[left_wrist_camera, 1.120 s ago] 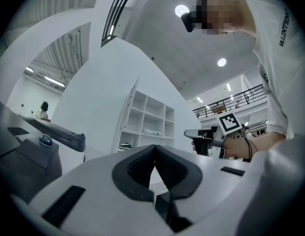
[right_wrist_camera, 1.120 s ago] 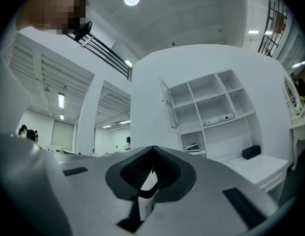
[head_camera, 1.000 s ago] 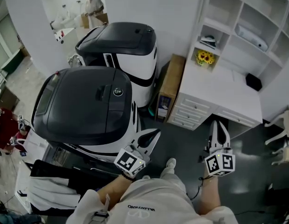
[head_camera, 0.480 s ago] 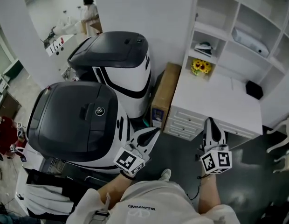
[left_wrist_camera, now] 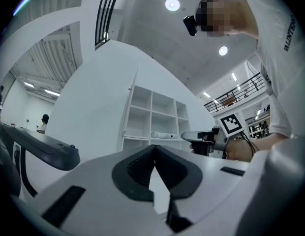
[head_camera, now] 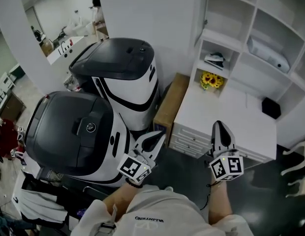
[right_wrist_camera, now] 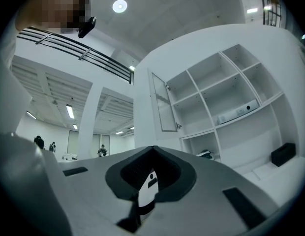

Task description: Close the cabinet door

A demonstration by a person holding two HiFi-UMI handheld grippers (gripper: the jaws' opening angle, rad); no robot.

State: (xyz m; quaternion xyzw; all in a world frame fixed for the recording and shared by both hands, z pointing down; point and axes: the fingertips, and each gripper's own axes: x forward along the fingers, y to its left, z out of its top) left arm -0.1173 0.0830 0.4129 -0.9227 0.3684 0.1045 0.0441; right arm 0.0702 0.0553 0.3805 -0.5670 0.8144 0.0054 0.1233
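- Against the wall on the right of the head view, a white shelf unit (head_camera: 241,28) of open cubbies rises from the back of a white desk (head_camera: 231,117).
- Its low left cubby holds a small dark-and-white object (head_camera: 214,59), too small to name.
- Under that shelf, on the desk top, stands a bunch of yellow sunflowers (head_camera: 208,78).
- One cubby further right and higher, a long white device (head_camera: 264,48) lies on its shelf.
- A black box (head_camera: 271,107) sits on the desk top near its right end, well apart from the sunflowers.
- The desk front carries drawers (head_camera: 189,140), all pushed in.
- A cardboard box (head_camera: 167,104) leans between the desk's left end and two black-and-white machines (head_camera: 120,77).
- The cabinet door (right_wrist_camera: 163,102) hangs at the upper left corner of the shelf unit, hinged by its right edge to the unit's left upright.
- In the right gripper view it stands swung wide out from its cubby: a tall white frame round a pale panel.
- The left gripper (head_camera: 160,135) has its jaws clenched tip to tip with nothing between them. It points toward the desk's left end without touching it.
- The right gripper (head_camera: 219,127) is likewise clenched on nothing, hanging just before the desk front, well below the door.
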